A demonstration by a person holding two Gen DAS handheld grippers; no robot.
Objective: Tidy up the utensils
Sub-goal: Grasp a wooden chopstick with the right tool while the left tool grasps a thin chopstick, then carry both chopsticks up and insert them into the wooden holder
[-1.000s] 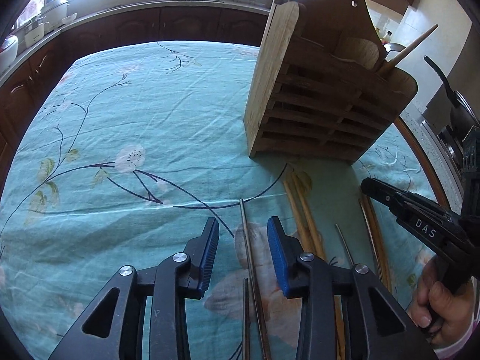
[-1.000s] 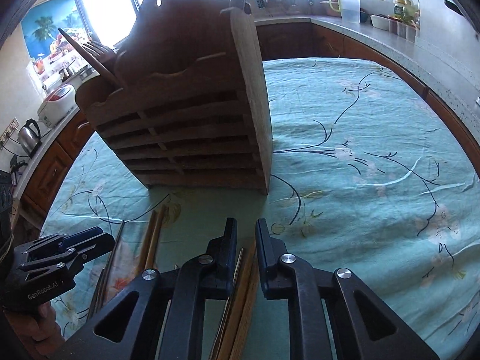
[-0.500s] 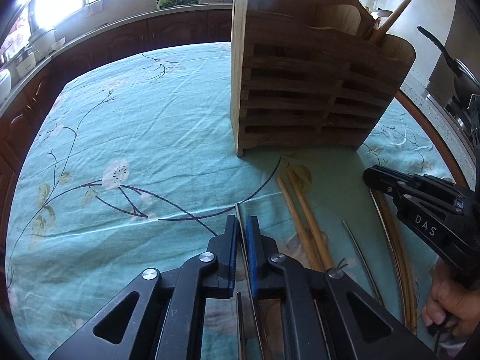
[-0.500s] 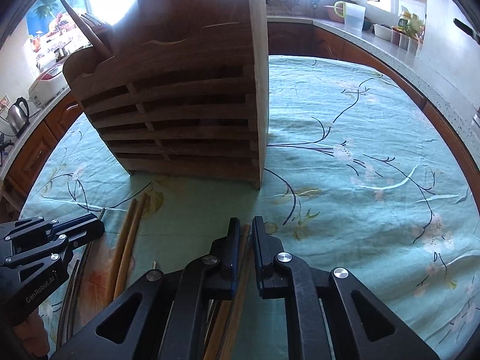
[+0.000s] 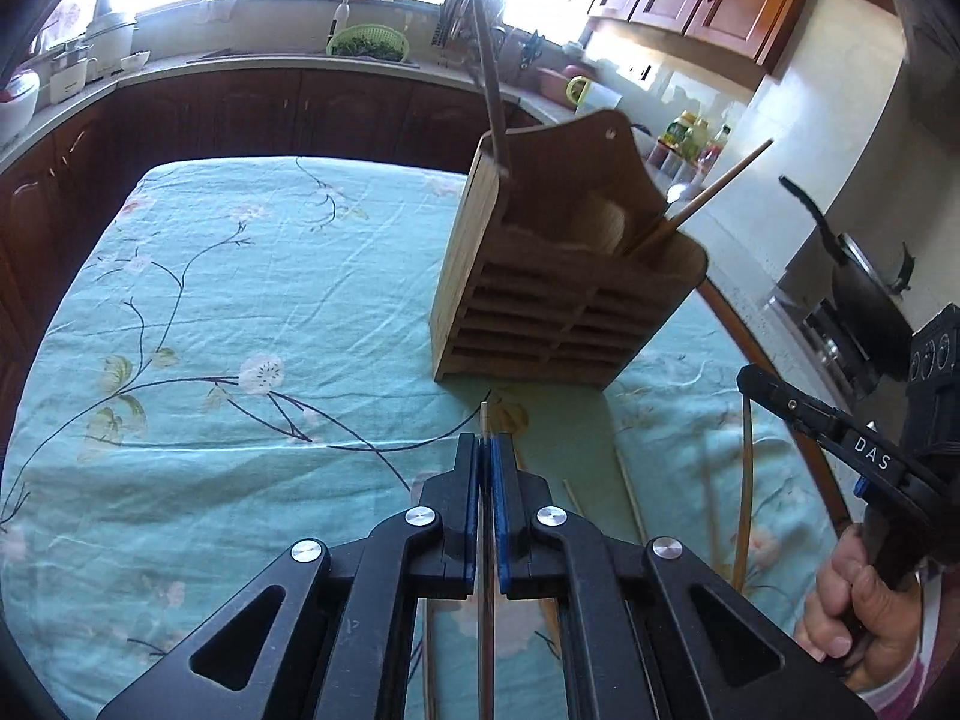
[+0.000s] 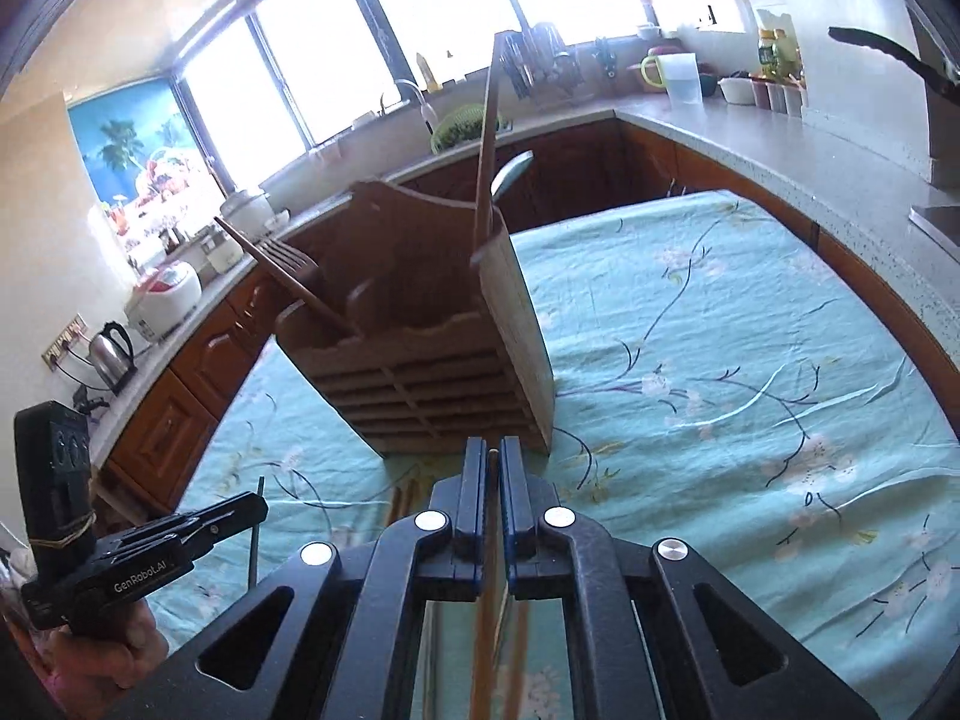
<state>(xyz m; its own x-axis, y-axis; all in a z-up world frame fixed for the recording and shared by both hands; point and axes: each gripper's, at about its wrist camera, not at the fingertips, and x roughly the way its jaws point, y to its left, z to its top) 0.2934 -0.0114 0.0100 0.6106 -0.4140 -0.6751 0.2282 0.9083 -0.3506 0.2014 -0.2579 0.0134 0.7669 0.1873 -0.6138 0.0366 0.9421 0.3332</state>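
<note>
On the table (image 5: 252,300), under a teal flowered cloth, stands a slatted wooden utensil holder (image 5: 558,300) with a spatula and a few sticks already in it. Left gripper (image 5: 486,450): jaws clamped on a thin metal chopstick (image 5: 485,600), tip poking out toward the holder's base. Right gripper (image 6: 492,456): jaws pinched on a wooden chopstick (image 6: 487,600), raised off the cloth. More loose chopsticks (image 5: 744,510) lie on the cloth near the holder, between both grippers.
</note>
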